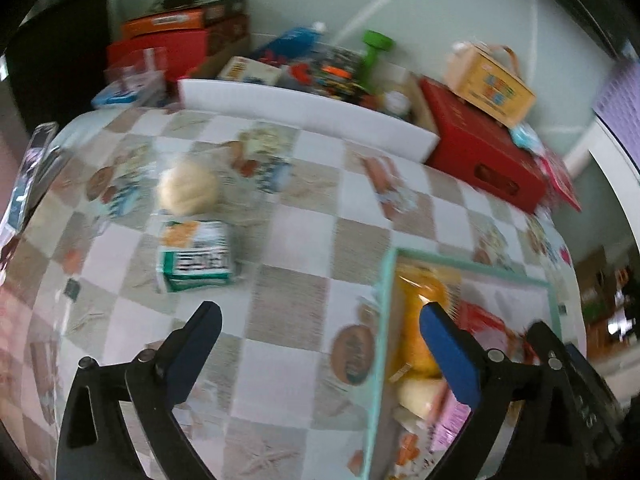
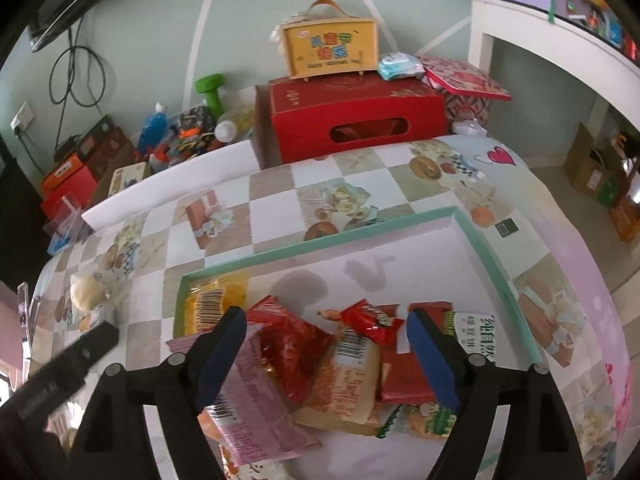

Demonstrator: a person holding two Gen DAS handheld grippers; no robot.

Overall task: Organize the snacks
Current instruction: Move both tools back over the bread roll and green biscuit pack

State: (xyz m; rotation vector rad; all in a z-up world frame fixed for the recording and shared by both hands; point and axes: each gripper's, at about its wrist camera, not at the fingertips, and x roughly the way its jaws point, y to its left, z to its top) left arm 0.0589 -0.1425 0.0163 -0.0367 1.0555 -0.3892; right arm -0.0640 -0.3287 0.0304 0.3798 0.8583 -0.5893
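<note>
Yellow handled box (image 2: 329, 50): colourful Chinese characters, small line beneath illegible. Green-white packet (image 2: 478, 330) in tray: Chinese characters, partly cut. Barcodes on several packets; digits unreadable.

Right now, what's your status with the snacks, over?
Left gripper open, empty. Right gripper open above snack packets in the mint-rimmed white tray. Green-and-white carton and pale round bun still on the checked tablecloth. Nothing blocking.
</note>
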